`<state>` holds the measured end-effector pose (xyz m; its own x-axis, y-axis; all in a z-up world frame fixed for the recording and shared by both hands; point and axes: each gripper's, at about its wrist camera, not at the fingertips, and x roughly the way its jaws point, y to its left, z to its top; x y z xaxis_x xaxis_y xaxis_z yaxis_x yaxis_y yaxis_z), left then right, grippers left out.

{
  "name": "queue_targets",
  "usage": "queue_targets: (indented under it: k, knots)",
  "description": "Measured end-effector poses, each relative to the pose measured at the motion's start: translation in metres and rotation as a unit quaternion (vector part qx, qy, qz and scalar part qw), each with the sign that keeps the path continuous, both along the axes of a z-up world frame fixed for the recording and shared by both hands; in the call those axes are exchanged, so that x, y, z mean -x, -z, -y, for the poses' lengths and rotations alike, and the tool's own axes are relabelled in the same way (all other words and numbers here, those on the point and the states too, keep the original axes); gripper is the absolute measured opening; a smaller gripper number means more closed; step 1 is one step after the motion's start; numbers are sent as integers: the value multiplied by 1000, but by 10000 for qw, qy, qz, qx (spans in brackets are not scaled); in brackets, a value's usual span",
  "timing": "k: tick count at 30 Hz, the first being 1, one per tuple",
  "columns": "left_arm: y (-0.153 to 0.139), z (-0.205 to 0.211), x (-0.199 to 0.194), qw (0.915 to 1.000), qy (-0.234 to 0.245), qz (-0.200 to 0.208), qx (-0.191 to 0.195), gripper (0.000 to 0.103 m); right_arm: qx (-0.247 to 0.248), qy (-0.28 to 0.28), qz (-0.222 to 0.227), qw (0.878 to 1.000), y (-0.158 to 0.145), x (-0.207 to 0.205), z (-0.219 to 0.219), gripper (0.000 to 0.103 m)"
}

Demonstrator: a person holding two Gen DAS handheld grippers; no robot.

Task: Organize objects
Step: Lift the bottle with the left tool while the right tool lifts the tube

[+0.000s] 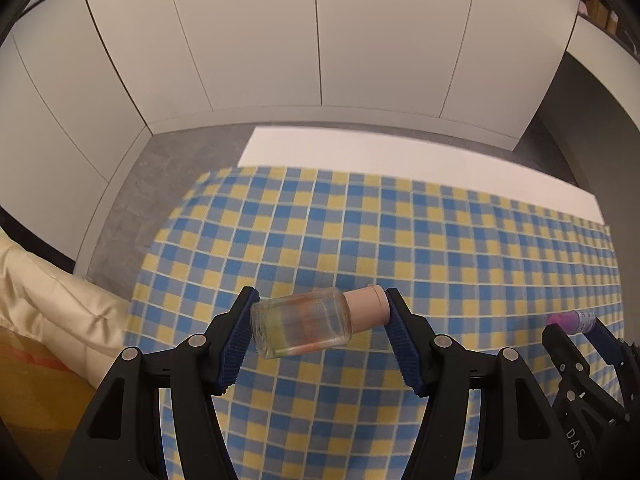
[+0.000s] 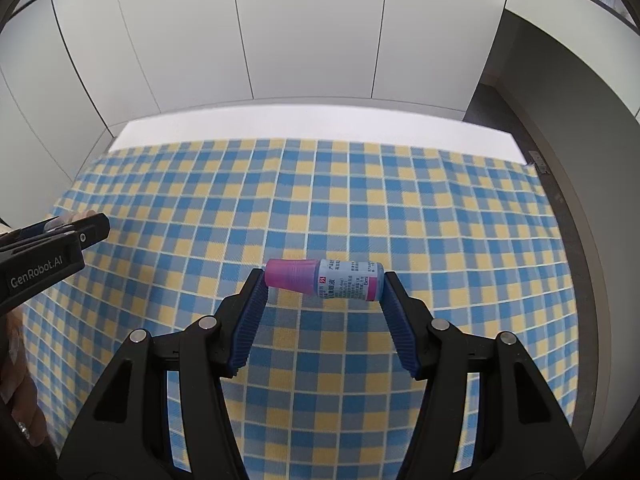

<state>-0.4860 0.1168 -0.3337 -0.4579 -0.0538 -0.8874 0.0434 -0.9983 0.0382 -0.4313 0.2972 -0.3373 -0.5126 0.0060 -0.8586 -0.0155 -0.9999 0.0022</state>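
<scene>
The left gripper (image 1: pixel 320 312) pinches a clear glass bottle (image 1: pixel 302 328) w/ a pale pink cap (image 1: pixel 368 308). The bottle lies sideways between the blue ribbed pads (image 1: pixel 236 344): its base presses on the left pad, its cap end on the right one. It tilts a bit, cap end higher, and hangs above the blue-and-yellow checked cloth (image 1: pixel 360 224), not touching it. Faint orange and yellowish tints show through the glass; contents can't be told.

The right gripper (image 2: pixel 322 286) pinches a small dropper bottle (image 2: pixel 344 280) w/ a magenta cap (image 2: pixel 290 274) and a blue printed label. It also lies crosswise, cap against the left pad, bottom against the right pad, held clear of the same cloth (image 2: pixel 320 184).

In the left wrist view the right gripper (image 1: pixel 576 328) sits at the lower right edge, magenta cap just visible at its tips. In the right wrist view the left gripper (image 2: pixel 80 228) enters from the left edge, marked "GenRobot.AI".

The cloth covers a white table (image 1: pixel 400 152), whose bare far strip shows beyond the cloth. White panelled walls (image 2: pixel 312 32) stand behind. A cream cushion-like fabric (image 1: pixel 52 300) lies at the left edge of the left view.
</scene>
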Motion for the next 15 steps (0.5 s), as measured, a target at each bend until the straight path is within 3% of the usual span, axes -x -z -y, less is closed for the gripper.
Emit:
queue_targets:
  k: [6,15]
  knots:
    - [-43,-3,-14,9998,71,-186,-2,63,42,45,-163,9998,-44,-8,-5,60]
    - [-131,-5,-36,9981,168,-589,-41,63,55,15,-368,9993,-129,-21,-10,60]
